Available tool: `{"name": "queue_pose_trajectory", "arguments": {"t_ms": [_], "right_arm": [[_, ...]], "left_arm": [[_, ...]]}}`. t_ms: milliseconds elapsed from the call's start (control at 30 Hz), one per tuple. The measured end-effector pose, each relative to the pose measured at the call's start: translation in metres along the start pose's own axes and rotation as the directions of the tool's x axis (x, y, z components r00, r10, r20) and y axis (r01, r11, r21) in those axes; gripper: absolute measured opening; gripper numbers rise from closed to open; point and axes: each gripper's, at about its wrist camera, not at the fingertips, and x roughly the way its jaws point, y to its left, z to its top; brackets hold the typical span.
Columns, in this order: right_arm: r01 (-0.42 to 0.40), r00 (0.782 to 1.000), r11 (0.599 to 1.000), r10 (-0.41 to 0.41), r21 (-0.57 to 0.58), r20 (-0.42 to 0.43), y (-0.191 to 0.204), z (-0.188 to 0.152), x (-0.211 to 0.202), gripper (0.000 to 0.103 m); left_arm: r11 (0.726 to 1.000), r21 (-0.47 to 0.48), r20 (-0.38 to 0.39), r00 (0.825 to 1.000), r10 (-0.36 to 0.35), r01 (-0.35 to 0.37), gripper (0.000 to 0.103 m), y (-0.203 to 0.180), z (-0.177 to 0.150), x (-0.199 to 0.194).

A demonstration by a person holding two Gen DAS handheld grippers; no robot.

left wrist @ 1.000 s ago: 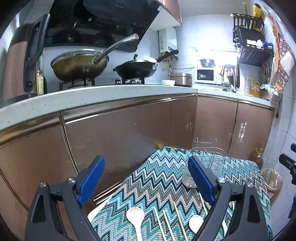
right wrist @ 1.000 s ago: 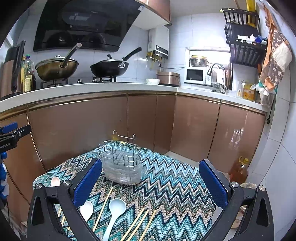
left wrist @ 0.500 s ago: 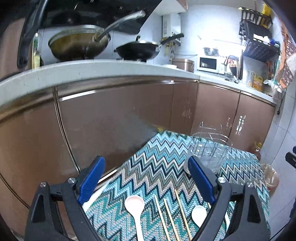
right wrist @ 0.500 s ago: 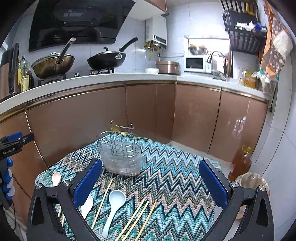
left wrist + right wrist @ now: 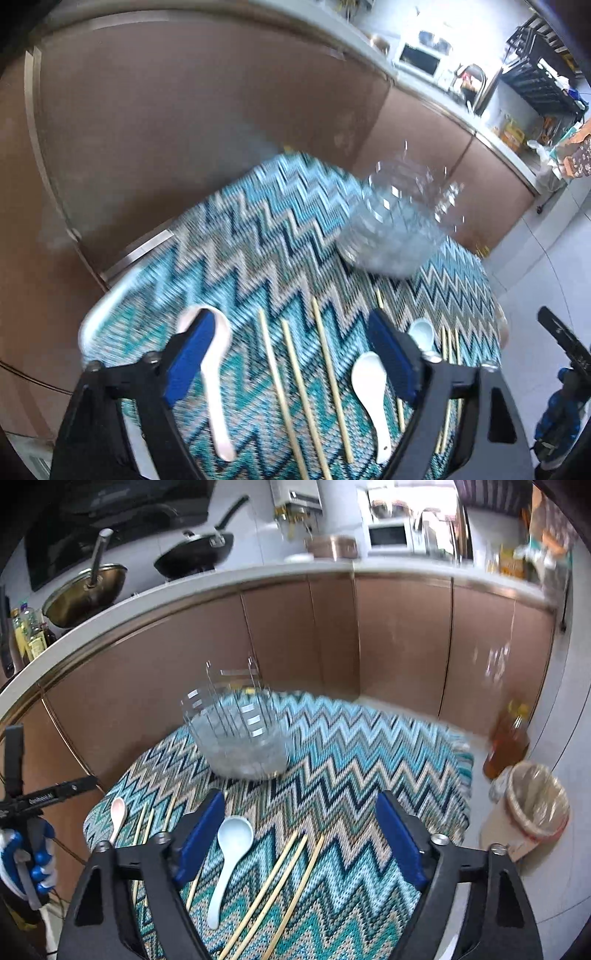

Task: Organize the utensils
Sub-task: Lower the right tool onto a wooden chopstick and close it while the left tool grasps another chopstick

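The work is at its beginning, I judge: all utensils lie loose on the zigzag tablecloth (image 5: 369, 760), and the wire utensil holder (image 5: 240, 734) at the far side of the cloth looks empty. Both grippers are over the near edge of the cloth, on the way to a first pick.

The left gripper (image 5: 291, 354) has its jaws wide apart and holds nothing. Below it, nearer than the holder, three wooden chopsticks (image 5: 295, 387) lie side by side, with one white spoon (image 5: 214, 373) just under the left blue pad and another white spoon (image 5: 371, 391) near the right pad.

The right gripper (image 5: 299, 838) is also spread wide and empty. A pale blue spoon (image 5: 229, 853) lies close to its left pad, and a few chopsticks (image 5: 280, 882) lie between the pads.

The next move probably calls for lowering one gripper around a single spoon handle or chopstick, closing on it, then carrying it to the holder. Thin chopsticks flat on cloth may slip.
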Motion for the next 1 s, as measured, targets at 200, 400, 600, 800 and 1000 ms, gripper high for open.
{"name": "queue_pose_trajectory", "arguments": {"t_ms": [200, 400, 600, 800, 1000], "right_arm": [[-0.042, 0.992, 0.998, 0.047, 0.047, -0.119, -0.017, -0.01, 0.034, 0.061], [-0.06, 0.979, 0.995, 0.073, 0.074, -0.192, -0.028, -0.016, 0.055, 0.055], [-0.061, 0.97, 0.995, 0.078, 0.082, -0.229, -0.032, -0.02, 0.067, 0.05], [-0.071, 0.955, 0.993, 0.093, 0.091, -0.28, -0.035, -0.021, 0.084, 0.042], [-0.082, 0.917, 0.987, 0.129, 0.138, -0.377, -0.042, -0.024, 0.119, 0.03]], "left_arm": [[1.0, -0.022, -0.146, 0.989, -0.02, 0.017, 0.048, 0.0, 0.004, 0.043], [0.999, -0.04, -0.24, 0.971, 0.004, -0.014, 0.036, 0.014, 0.009, 0.085], [0.999, -0.051, -0.278, 0.96, -0.006, -0.009, 0.02, 0.016, 0.009, 0.099], [0.999, -0.043, -0.311, 0.95, 0.001, -0.015, 0.016, 0.015, 0.01, 0.111], [0.999, -0.037, -0.33, 0.944, 0.008, -0.022, 0.016, 0.017, 0.008, 0.117]]}}
